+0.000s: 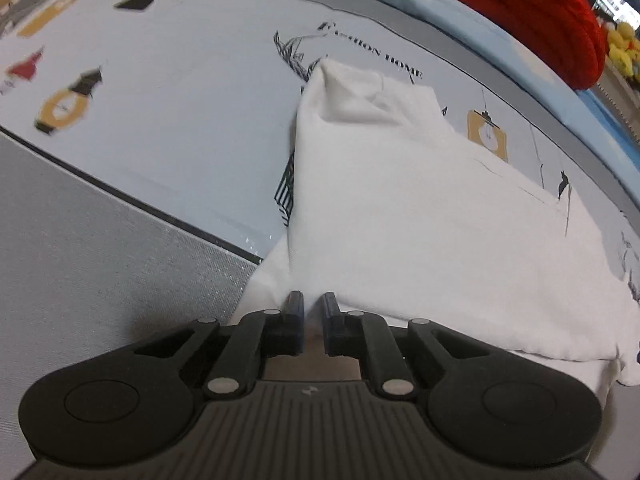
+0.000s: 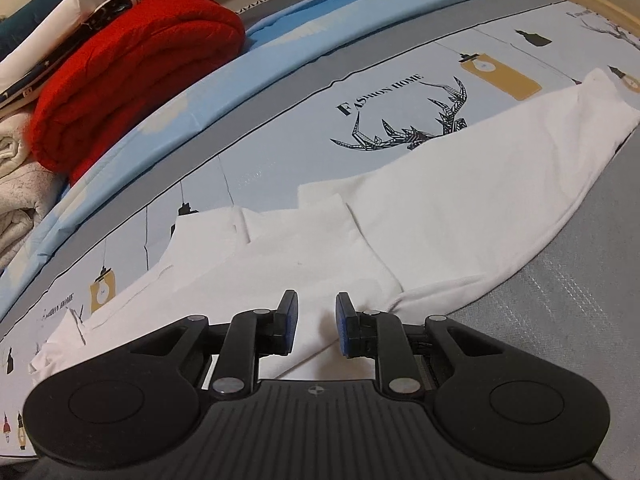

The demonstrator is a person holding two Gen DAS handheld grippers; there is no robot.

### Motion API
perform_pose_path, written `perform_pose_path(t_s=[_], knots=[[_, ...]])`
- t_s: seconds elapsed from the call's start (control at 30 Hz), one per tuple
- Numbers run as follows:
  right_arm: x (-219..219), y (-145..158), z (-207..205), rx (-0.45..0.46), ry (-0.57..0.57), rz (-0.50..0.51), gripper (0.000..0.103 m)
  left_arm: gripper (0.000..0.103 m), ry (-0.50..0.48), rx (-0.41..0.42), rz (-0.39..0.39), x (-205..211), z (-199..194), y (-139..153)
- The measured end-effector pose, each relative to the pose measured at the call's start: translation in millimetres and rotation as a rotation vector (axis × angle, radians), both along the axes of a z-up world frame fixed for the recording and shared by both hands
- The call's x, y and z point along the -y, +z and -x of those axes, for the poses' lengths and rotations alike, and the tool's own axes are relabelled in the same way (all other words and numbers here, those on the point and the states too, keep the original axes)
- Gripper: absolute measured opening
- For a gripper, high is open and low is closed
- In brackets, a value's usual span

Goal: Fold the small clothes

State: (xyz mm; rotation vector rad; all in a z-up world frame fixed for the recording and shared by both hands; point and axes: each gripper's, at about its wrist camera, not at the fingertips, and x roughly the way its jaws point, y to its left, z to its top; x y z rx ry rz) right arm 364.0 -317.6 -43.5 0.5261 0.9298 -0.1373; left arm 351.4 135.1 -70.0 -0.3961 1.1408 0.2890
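Pinched a raised ridge of the white garment (image 1: 400, 220) in the left gripper (image 1: 313, 304): jaws nearly together, cloth filling the narrow gap and pulled up tent-like toward the pads. Pointed steeply down at the near edge of the bed's printed cover (image 1: 180, 100), just where its black line met the grey textured border (image 1: 80, 240).

Straddled another fold of the same garment with the right gripper (image 2: 317, 308), jaws standing a little wider. Showed cloth between the blue pads; could not tell whether they pressed on it or only flanked it.

Lay mostly flat otherwise, spread along the near side of the cover, one long end reaching toward its right edge in the right wrist view and overlapping the grey border. Hid part of the antler print (image 2: 412, 132) under its far hem. Showed a layered flap folded over just ahead of the right gripper.

Kept well apart from the garment, along the far edge of the bed, a light-blue sheet (image 2: 320, 20) and a rolled red blanket (image 2: 132, 72) beside stacked pale fabrics (image 2: 16, 184).
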Motion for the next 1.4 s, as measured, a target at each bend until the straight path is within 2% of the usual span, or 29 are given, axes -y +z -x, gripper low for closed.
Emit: perform_pose_path(t_s=[0.07, 0.2, 0.33, 0.43, 0.57, 0.67, 0.83, 0.87, 0.97, 1.0, 1.23, 1.4], knots=[[3, 1, 0, -0.002, -0.006, 0.005, 0.022, 0.017, 0.012, 0.055, 0.003, 6, 2, 19], [14, 7, 3, 0.012, -0.032, 0.015, 0.026, 0.024, -0.061, 0.113, 0.053, 39, 2, 45], [30, 9, 7, 0.017, -0.065, 0.018, 0.026, 0.031, -0.184, 0.156, 0.054, 82, 4, 63], [43, 10, 11, 0.019, -0.083, 0.031, 0.026, 0.036, -0.295, 0.200, 0.013, 115, 5, 76], [62, 14, 20, 0.043, -0.119, 0.046, 0.025, 0.037, -0.375, 0.233, -0.038, 143, 6, 74], [84, 16, 28, 0.068, -0.170, 0.042, 0.014, 0.041, -0.383, 0.234, -0.035, 150, 8, 73], [133, 16, 40, 0.098, -0.281, 0.037, 0.014, 0.041, -0.406, 0.237, -0.044, 158, -2, 65], [143, 15, 42, 0.105, -0.308, 0.037, 0.017, 0.041, -0.416, 0.237, -0.049, 159, -4, 64], [177, -1, 43, 0.094, -0.371, 0.037, 0.038, 0.042, -0.424, 0.242, -0.041, 160, -5, 64], [187, -8, 42, 0.081, -0.389, 0.032, 0.041, 0.043, -0.425, 0.245, -0.041, 160, -5, 65], [216, -64, 31, 0.015, -0.432, 0.008, 0.045, 0.045, -0.431, 0.260, -0.032, 145, -2, 73], [224, -69, 25, 0.088, -0.466, -0.013, 0.051, 0.046, -0.427, 0.256, -0.041, 129, -2, 73]])
